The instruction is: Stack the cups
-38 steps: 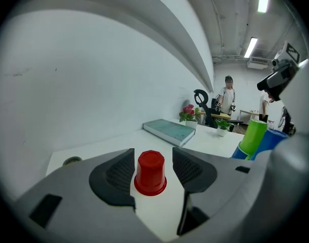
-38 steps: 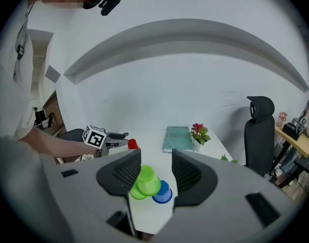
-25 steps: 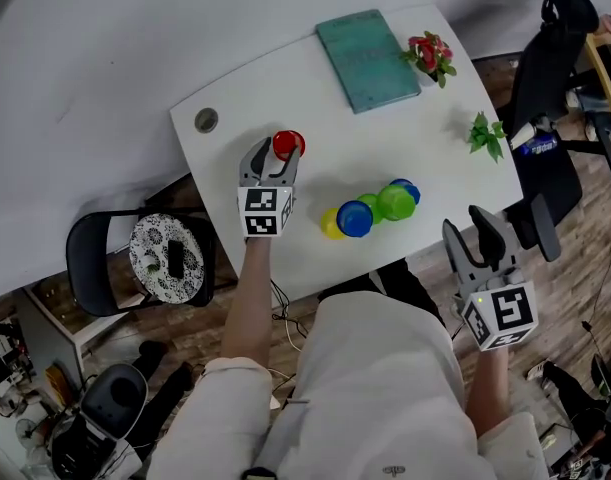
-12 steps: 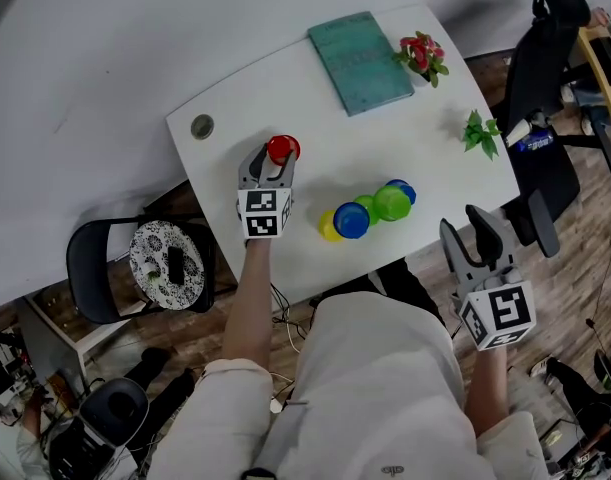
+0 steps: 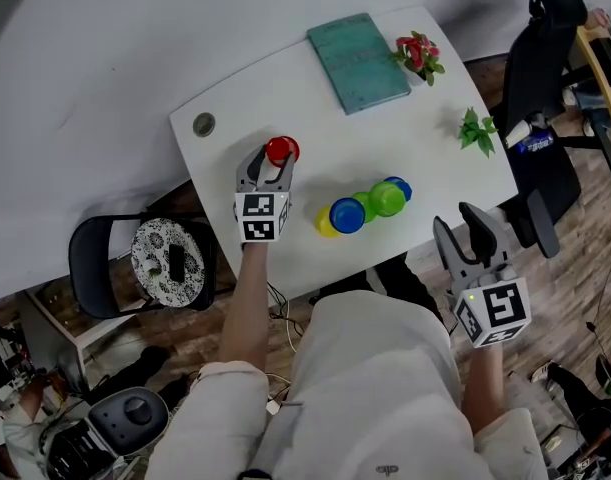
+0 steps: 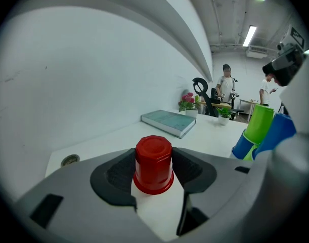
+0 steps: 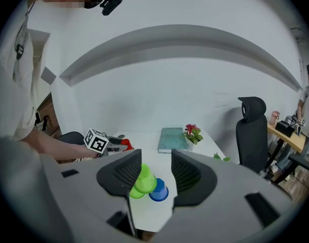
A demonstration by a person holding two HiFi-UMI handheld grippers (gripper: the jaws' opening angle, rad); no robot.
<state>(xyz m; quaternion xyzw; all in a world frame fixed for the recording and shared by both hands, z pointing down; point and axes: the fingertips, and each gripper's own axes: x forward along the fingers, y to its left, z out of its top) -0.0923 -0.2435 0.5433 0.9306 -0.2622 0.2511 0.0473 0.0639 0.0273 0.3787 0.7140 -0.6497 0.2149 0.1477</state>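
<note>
A red cup (image 5: 282,150) stands upside down on the white table (image 5: 285,88), and my left gripper (image 5: 273,163) is shut on it. In the left gripper view both pads touch the sides of the red cup (image 6: 153,162). To its right lies a huddle of cups: yellow (image 5: 327,225), blue (image 5: 346,215), green (image 5: 387,198) and another blue (image 5: 398,185). My right gripper (image 5: 459,224) hangs open off the table's front edge with nothing between its fingers. Past its jaws, the right gripper view shows a green cup (image 7: 142,178) and a blue cup (image 7: 158,190).
A teal book (image 5: 358,48), a pot of red flowers (image 5: 417,53) and a small green plant (image 5: 475,130) sit along the far and right sides. A cable grommet (image 5: 203,124) is at the left corner. A stool (image 5: 165,258) and an office chair (image 5: 545,58) flank the table.
Only the head view has shifted slightly. Both grippers and all the cups keep their places.
</note>
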